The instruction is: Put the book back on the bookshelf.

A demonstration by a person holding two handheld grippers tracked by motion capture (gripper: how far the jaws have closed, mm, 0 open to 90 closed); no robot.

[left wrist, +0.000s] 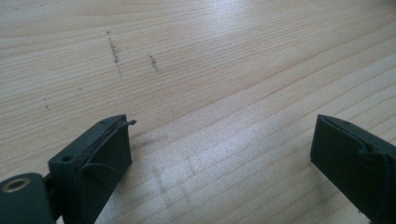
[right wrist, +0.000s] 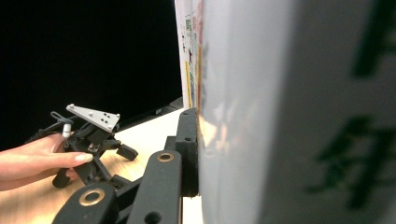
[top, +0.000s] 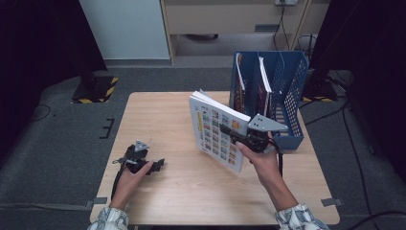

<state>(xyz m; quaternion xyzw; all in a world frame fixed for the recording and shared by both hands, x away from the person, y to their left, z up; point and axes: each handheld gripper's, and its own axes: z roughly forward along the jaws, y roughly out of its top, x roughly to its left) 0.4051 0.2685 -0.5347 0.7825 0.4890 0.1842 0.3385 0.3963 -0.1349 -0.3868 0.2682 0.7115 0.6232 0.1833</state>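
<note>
**Book lifted off the table, one open slot left in the blue rack**

Landmark for all positions: the blue rack, which stood at the far right corner of the table.

The right gripper was pinching the book by its edge, jaws pressed against both covers. In the right gripper view one black pad lay flat on the near cover; the other was hidden behind the pages. The book hung upright and slightly tilted, clear of the tabletop, just in front of the rack and to its left, apart from it.

The left gripper rested on the table well to the left of the rack and nearer the person, jaws spread wide with only bare wood between them.

Judged step: carrying the book toward the rack for filing. Two books already stood in the rack's left compartments; the right compartment looked empty.

Next move, as judged: raise the book above the rack's front wall, turn it parallel to the dividers, then lower it into the free slot.

Edges and room: the rack's mesh side sat close to the table's right edge, so a sideways shove could push it off. Open tabletop lay to the left of the rack for swinging the book around. The divider tops were the likely snag.
</note>
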